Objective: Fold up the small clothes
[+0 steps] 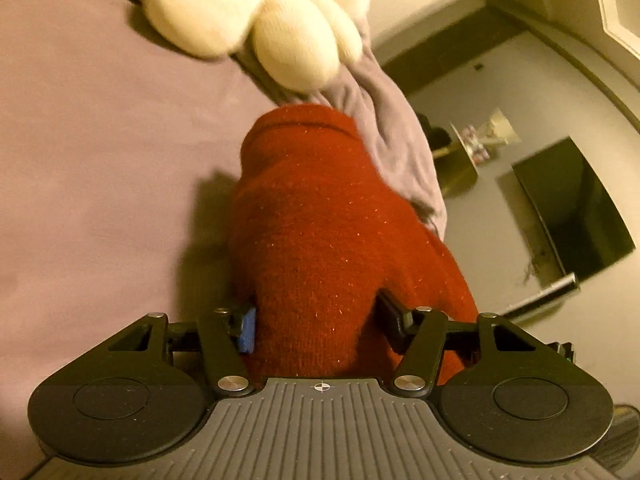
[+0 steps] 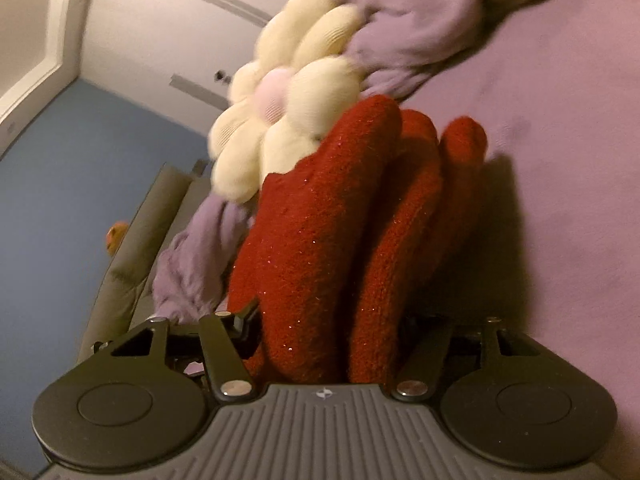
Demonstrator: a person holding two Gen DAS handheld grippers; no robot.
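Note:
A red knitted garment (image 1: 320, 232) with glitter threads hangs bunched between the fingers of my left gripper (image 1: 316, 320), which is shut on it above the lilac bed sheet (image 1: 88, 152). The same red garment (image 2: 320, 232) fills my right gripper (image 2: 332, 332), which is also shut on it; its folds hang down in thick lobes. The fingertips of both grippers are hidden by the fabric.
A cream flower-shaped cushion (image 1: 280, 20) with a pink centre lies on the bed beyond the garment, also in the right wrist view (image 2: 288, 100). Crumpled lilac bedding (image 1: 392, 140) runs along the bed edge (image 2: 192, 256). A dark TV screen (image 1: 576, 208) stands off the bed.

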